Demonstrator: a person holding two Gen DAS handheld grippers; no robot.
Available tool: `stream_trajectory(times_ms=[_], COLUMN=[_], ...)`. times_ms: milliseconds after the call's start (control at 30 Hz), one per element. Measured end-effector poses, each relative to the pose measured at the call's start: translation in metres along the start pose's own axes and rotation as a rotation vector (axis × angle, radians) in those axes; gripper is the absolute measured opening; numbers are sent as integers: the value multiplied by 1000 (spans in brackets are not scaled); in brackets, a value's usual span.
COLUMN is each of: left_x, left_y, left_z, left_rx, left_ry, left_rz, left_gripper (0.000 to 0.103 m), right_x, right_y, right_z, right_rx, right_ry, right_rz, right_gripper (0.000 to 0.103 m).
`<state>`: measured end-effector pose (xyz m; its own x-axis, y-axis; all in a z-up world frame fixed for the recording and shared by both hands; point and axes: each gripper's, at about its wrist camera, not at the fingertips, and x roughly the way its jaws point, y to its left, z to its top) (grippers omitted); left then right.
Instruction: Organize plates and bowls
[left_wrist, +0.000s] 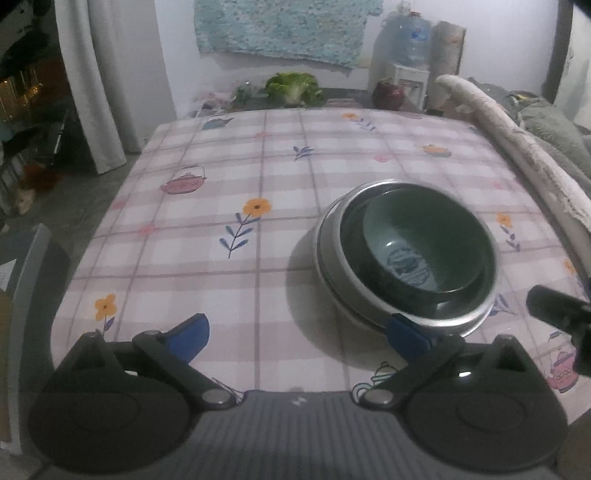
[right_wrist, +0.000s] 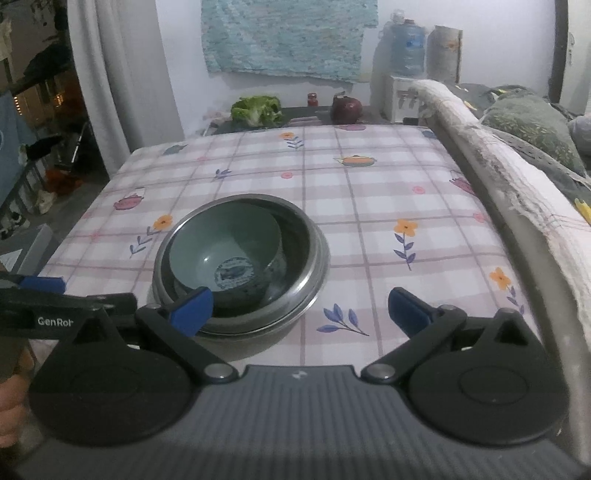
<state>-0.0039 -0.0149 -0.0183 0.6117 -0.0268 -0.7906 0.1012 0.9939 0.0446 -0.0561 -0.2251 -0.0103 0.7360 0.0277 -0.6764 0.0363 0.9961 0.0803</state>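
Over the checked tablecloth, both tools, left and right, hover spread wide, flanking nested bowls.

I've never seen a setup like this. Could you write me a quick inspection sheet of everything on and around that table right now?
Surface: table with checked floral tablecloth, flat.
Job's things: green ceramic bowl nested inside a dark bowl, both inside a steel bowl; one stack.
Clutter: lettuce, red onion and a small red jar on the ledge behind the table's far edge.
Grippers: left claw open, holding nothing; right claw open, holding nothing; both beside the stack.
Cables: nothing seen.
Surroundings: blue cloth on wall, water dispenser, curtain, bedding on the right.
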Motion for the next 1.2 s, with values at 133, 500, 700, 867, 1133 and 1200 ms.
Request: stream_trajectory(times_ms=[133,500,700,867,1133,1200], left_x=[1,-1,-3,-2,0,0], left_y=[-2,-12,-12,-13,-14,-14], left_z=[-1,-7,-6,-6,-7,-7], left_rx=[3,11,9,9,13,13], left_ry=[12,43,46,54,61,62], left_rz=[16,26,22,17,8,8], left_gripper=[103,103,103,103,103,103], right_x=[2,10,13,15,17,18], right_y=[-3,1,1,-1,-2,-2], right_z=[-2,-12,-14,-14,-14,-14], right_rx=[24,43,51,66,77,77], right_ry=[10,41,56,67,74,74], right_rz=[4,28,30,32,29,29], right_gripper=[102,102,102,102,102,102])
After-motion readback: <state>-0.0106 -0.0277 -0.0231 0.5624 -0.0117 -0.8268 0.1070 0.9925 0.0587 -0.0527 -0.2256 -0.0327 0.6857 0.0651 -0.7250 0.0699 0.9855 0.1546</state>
